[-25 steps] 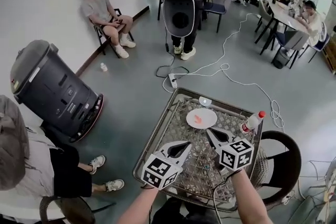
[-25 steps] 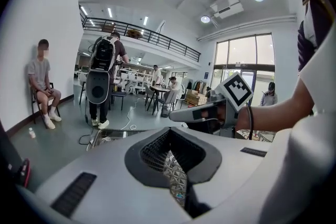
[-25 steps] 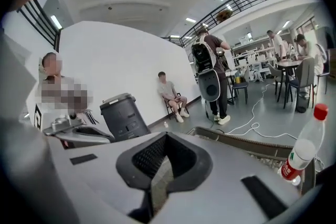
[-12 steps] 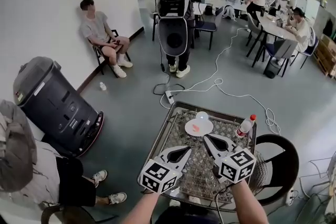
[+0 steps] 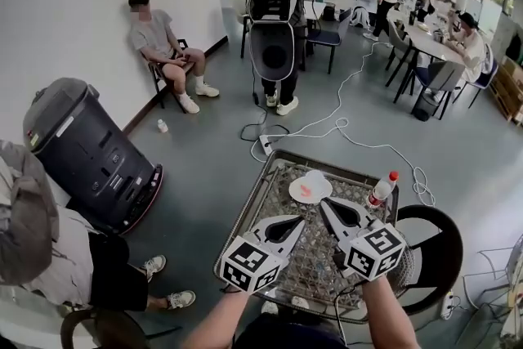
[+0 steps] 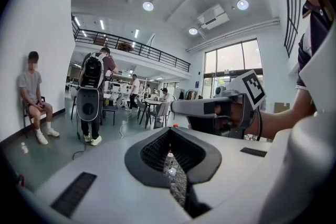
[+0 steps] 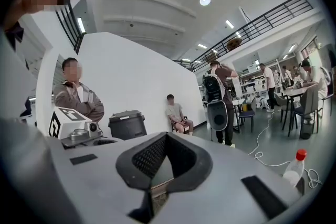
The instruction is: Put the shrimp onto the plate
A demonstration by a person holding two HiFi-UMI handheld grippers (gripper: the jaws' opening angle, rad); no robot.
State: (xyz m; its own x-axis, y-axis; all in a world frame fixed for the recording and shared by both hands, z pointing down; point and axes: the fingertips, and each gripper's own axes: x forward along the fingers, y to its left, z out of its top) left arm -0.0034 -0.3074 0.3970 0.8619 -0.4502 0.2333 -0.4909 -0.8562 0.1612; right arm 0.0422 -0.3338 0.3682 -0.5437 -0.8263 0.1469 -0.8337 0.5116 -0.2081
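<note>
A white plate (image 5: pixel 315 182) sits at the far side of the metal mesh table (image 5: pixel 270 200), and a pink shrimp (image 5: pixel 306 190) lies on it. My left gripper (image 5: pixel 297 221) hovers over the near middle of the table and points toward the plate, shut with nothing in it. My right gripper (image 5: pixel 326 204) is beside it, a little closer to the plate, also shut and empty. In the left gripper view the left gripper (image 6: pixel 170 157) has its jaws together, with mesh showing below. In the right gripper view the right gripper (image 7: pixel 160 165) is likewise shut.
A clear bottle with a red cap (image 5: pixel 381 190) stands at the table's far right corner. A dark round chair (image 5: pixel 437 245) is at the right, a black wheeled machine (image 5: pixel 86 151) at the left. People stand and sit beyond, and cables (image 5: pixel 327 127) lie on the floor.
The head view has shifted slightly. Both grippers stay shut, side by side over the near table. The shrimp stays on the plate.
</note>
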